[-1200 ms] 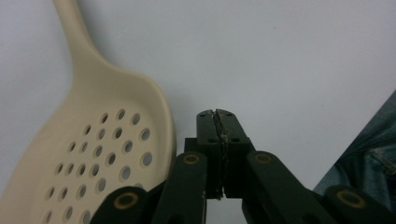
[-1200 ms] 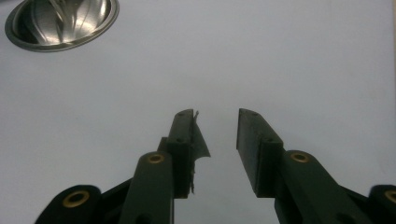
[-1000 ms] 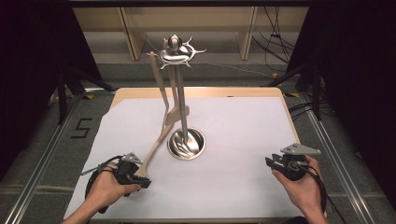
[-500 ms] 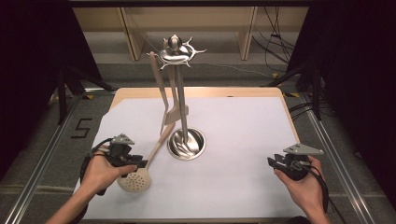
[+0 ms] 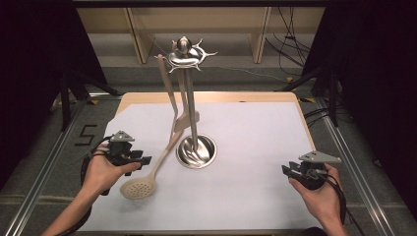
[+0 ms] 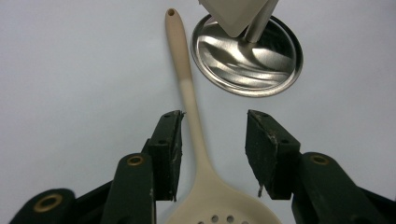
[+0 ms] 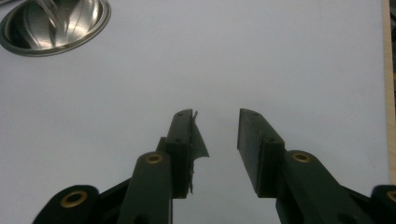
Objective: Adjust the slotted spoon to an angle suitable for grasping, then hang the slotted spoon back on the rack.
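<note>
**On the desk: skimmer released, both claws empty**

On the white sheet in front of your left hand, the slotted spoon (image 5: 147,177) now lies flat, bowl toward you and handle tip pointing at the round steel base (image 5: 196,150) of the utensil stand (image 5: 185,54). A second ago you held it slanted against the stand; half a second ago it was already down with your left claw (image 5: 140,160) over it. Since then your hand has pulled back to the left and lifted a little.

Your left claw has just been opening and now stands wide. In the left gripper view the spoon's neck (image 6: 196,126) runs between the jaws, close to the left pad, and neither pad presses on it.

Your right claw (image 5: 290,172) rests at the desk's right front edge, where it was before, jaws (image 7: 215,140) moderately apart over bare paper, holding nothing.

Two more beige utensils (image 5: 169,93) hang from the stand's top ring.
</note>
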`<state>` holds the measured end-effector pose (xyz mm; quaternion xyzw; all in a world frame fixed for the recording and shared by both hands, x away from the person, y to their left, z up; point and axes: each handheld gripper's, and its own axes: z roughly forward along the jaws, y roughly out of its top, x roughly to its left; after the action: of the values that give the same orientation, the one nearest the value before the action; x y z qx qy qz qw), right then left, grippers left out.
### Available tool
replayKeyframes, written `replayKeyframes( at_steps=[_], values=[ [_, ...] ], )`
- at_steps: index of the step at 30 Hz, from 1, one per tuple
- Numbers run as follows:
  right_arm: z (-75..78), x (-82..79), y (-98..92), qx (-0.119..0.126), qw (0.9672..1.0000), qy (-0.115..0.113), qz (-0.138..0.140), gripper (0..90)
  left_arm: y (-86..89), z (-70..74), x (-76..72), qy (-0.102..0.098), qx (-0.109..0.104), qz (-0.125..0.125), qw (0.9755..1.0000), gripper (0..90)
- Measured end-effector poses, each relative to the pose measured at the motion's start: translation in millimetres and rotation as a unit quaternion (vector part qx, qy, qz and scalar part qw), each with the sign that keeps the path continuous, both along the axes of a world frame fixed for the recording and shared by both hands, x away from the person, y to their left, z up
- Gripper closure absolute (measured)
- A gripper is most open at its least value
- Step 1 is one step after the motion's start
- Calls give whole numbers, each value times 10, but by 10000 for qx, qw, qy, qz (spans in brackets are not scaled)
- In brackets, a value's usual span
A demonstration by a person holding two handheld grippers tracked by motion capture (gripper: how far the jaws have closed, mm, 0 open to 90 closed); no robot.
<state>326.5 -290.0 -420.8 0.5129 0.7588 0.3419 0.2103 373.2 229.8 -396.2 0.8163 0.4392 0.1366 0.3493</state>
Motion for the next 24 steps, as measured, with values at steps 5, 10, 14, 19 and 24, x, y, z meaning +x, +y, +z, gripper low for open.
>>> replayKeyframes(
  at_steps=[5,10,14,19,24],
  values=[
    [14,2,-19,-94,9999,-60,124,664,24,-3,7,-2,86,-25,10000,549],
    [-3,3,1,-57,9999,-135,62,664,56,0,40,-11,133,-11,9999,539],
    [22,19,-8,-136,9998,-77,95,664,47,-24,75,8,166,82,9998,535],
    [15,34,-7,-132,9999,-43,99,664,-7,-76,132,68,300,110,9995,533],
    [-2,37,-7,-114,9997,-154,119,665,-55,-117,223,297,668,-175,9972,531]
  ],
)
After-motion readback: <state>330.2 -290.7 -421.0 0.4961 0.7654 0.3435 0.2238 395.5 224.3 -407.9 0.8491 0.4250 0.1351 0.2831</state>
